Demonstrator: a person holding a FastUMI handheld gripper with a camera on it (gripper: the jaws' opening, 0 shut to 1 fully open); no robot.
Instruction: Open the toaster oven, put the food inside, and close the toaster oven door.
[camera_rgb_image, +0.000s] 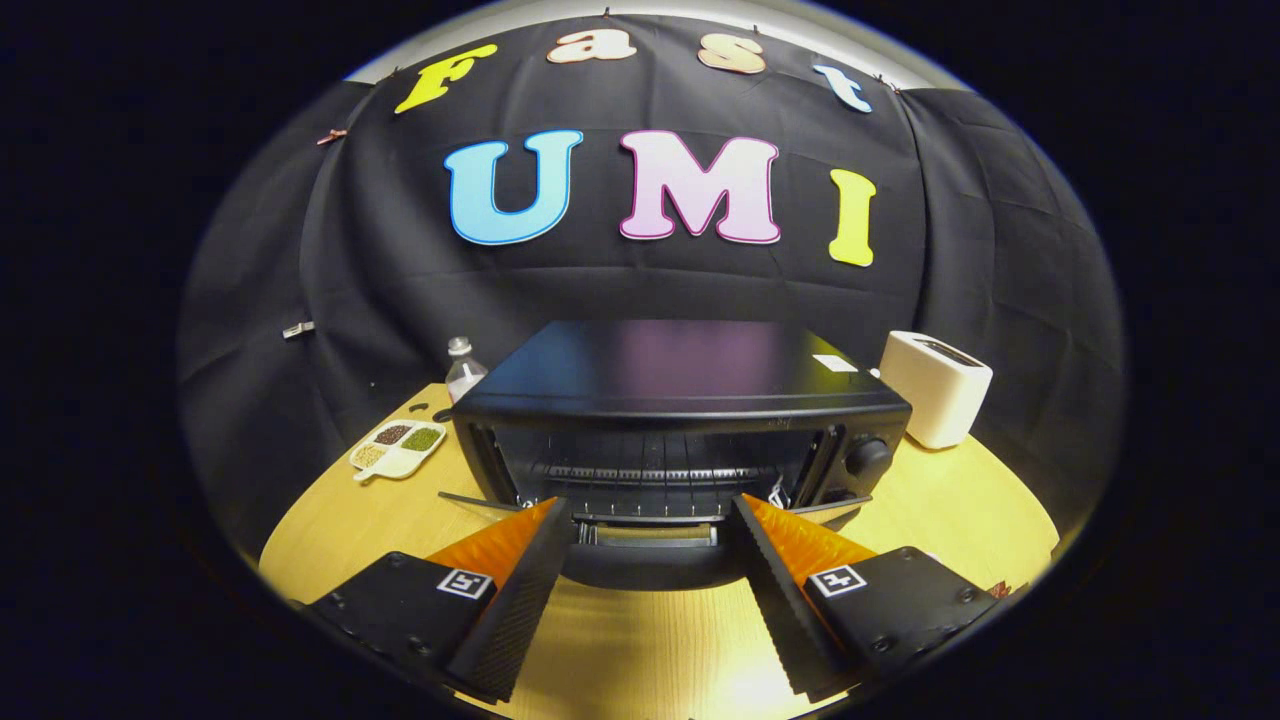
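Note:
A black toaster oven (680, 385) stands on the round wooden table (330, 520) just ahead of my fingers. Its door (650, 568) hangs folded down toward me, with the handle (650, 533) lying between my fingertips. Through the opening I see a wire rack (650, 475) with nothing on it that I can make out. My gripper (652, 505) is open, its fingers spread wide on either side of the lowered door and gripping nothing. A white sectioned dish (398, 447) of beans and grains sits on the table left of the oven.
A white pop-up toaster (935, 385) stands to the right of the oven, near the table's back edge. A clear plastic bottle (463, 368) stands behind the oven's left corner. The oven's control knob (868, 457) is on its right front. Bare tabletop lies under my fingers.

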